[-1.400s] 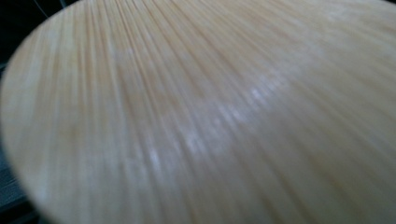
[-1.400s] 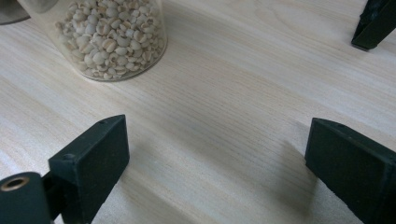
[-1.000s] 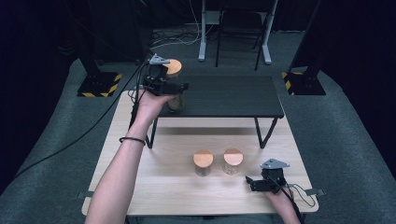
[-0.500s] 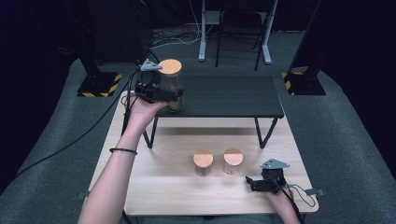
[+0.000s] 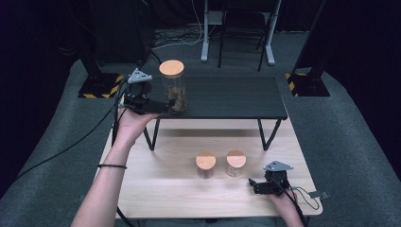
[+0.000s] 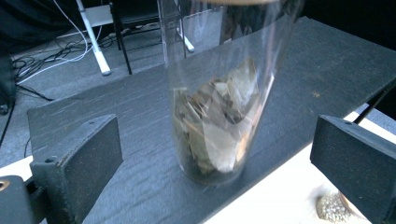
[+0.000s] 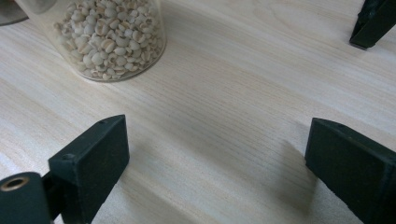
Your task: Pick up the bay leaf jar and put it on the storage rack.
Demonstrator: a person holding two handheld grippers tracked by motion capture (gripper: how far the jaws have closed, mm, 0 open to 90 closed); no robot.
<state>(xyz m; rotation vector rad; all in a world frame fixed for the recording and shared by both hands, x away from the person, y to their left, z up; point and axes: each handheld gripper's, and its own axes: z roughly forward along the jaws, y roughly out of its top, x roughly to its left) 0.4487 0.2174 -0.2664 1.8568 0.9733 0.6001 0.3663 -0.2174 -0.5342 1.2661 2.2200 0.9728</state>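
The tall glass jar [image 5: 172,90], holding dried leaves under a wooden lid, stands upright near the left end of the black raised shelf [image 5: 236,97]. A second ago the left gripper [image 5: 156,108] was closed round it; its jaws have just been opening and now stand wide apart, the jar between them but untouched, and the hand has drawn back toward the shelf's left edge. The placing looks done (the jar stands on its own). Two short jars [image 5: 206,164] wait on the wooden desk [image 5: 156,189], one with pale grains [image 7: 112,37] just ahead of the right gripper [image 5: 255,186], whose jaws are apart and empty.
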